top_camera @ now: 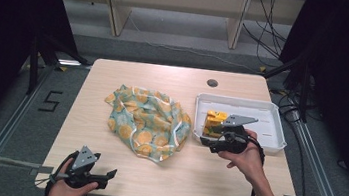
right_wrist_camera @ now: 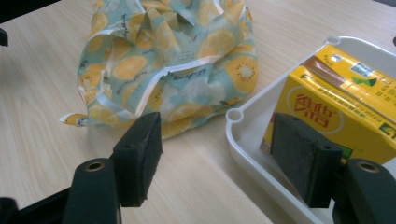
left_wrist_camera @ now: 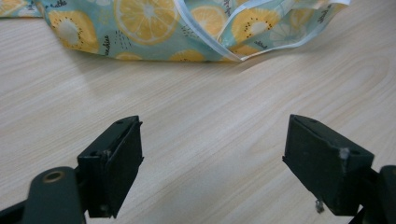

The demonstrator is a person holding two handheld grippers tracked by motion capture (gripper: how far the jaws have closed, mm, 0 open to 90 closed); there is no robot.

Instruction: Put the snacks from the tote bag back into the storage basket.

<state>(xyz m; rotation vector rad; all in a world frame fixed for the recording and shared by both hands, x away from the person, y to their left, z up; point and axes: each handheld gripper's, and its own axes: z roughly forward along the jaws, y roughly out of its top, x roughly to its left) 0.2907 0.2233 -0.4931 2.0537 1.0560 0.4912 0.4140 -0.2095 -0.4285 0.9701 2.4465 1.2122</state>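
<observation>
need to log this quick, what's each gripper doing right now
Left gripper: open, holding nothing, over the bare table short of the bag.
Right gripper: open, holding nothing, at the tray corner beside the carton.

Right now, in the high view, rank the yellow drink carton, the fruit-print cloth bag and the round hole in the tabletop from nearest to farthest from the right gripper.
1. yellow drink carton, in the white tray, just beyond the right gripper.
2. fruit-print cloth bag, at mid-table, to the gripper's left.
3. round hole, near the table's far edge, beyond the tray.
</observation>
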